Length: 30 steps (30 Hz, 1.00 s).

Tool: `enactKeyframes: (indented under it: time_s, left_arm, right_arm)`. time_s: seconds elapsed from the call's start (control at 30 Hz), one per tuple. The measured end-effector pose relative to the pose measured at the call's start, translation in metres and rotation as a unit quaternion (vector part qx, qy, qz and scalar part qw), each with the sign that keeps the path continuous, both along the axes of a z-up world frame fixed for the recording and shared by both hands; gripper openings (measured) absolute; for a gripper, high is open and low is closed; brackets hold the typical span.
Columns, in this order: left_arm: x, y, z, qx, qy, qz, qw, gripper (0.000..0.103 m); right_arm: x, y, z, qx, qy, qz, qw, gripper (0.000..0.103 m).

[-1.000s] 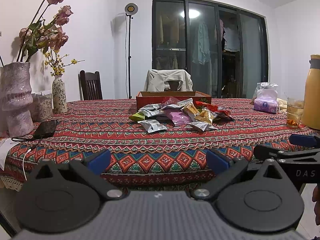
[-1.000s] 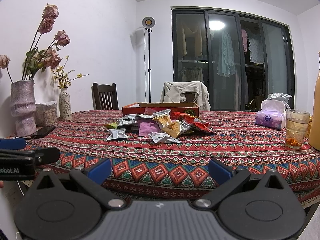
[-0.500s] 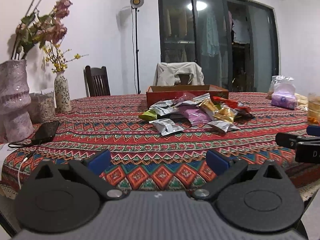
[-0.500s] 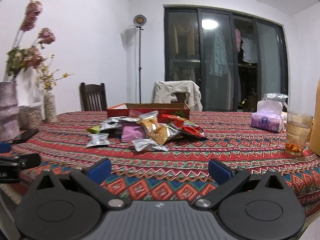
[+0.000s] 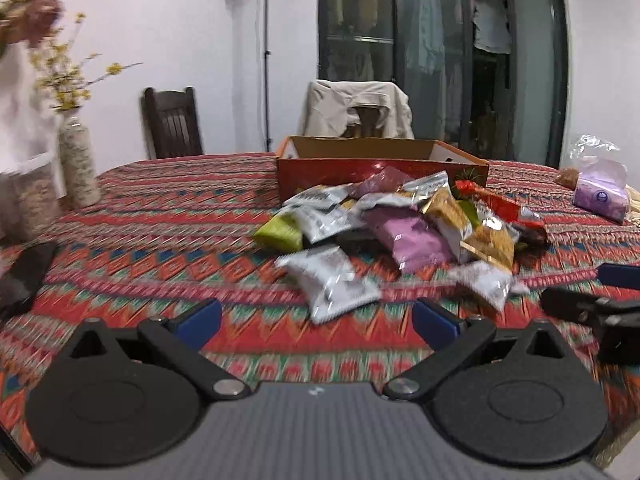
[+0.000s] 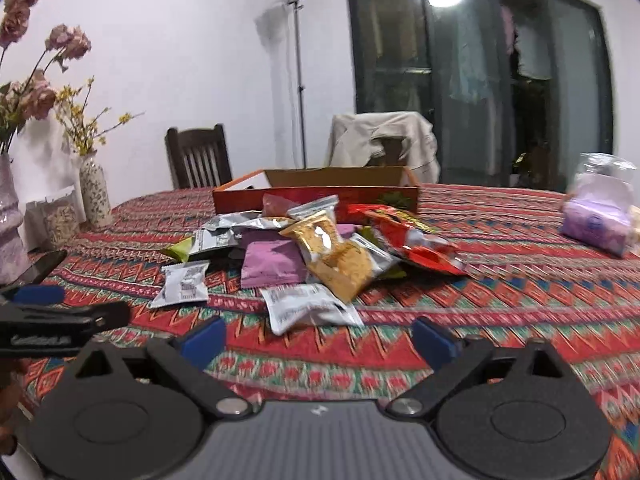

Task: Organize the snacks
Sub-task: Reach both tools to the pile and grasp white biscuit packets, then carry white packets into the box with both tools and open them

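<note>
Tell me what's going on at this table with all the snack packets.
A person holds a claw in each hand, both aimed at a pile of snack packets on the patterned tablecloth. The left claw is open and empty. The right claw is closing slightly with nothing between its jaws. The cardboard box behind the pile looks empty, so sorting hasn't begun.

A heap of snack packets (image 6: 320,252) lay on the table (image 6: 500,280), directly in front of an open cardboard box (image 6: 316,196), and some packets leaned against its front wall. Two single packets (image 6: 184,284) lay a little apart from the heap, on its near side. Behind the box stood a chair with a jacket (image 6: 384,140) over it, and another chair (image 6: 198,158) stood to the left of it. Two vases (image 6: 94,194) stood at the left edge of the table, with a phone (image 6: 42,266) in front of them. A tissue pack (image 6: 596,222) lay far to the right.
</note>
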<state>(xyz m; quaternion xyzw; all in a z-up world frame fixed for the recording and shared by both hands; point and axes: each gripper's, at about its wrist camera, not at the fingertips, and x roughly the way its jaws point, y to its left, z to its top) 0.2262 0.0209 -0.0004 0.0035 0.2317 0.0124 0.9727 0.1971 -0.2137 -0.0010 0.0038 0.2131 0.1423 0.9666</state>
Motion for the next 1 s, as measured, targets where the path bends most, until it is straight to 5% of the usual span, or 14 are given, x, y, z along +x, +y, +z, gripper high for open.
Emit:
enactKeyframes:
  time_s: [0.4, 0.53, 0.67, 0.77, 1.0]
  left_arm:
    - [0.093, -0.002, -0.017, -0.024, 0.071, -0.005, 0.9972, 0.099]
    - [0.098, -0.004, -0.023, -0.021, 0.087, -0.003, 0.9959, 0.07]
    - [0.095, -0.004, -0.024, -0.021, 0.086, 0.002, 0.996, 0.044]
    - [0.08, -0.008, -0.024, -0.023, 0.085, -0.006, 0.9961, 0.043]
    - [0.017, -0.016, -0.016, -0.039, 0.087, -0.029, 0.995, 0.043]
  right_arm:
    - [0.096, 0.032, -0.017, -0.042, 0.08, 0.052, 0.995, 0.071]
    - [0.105, 0.029, -0.021, -0.04, 0.093, 0.051, 0.994, 0.071]
    - [0.104, 0.033, -0.026, -0.058, 0.09, 0.055, 0.993, 0.067]
    - [0.093, 0.034, -0.025, -0.059, 0.084, 0.068, 0.992, 0.057]
    - [0.048, 0.025, -0.022, -0.067, 0.08, 0.092, 0.99, 0.055]
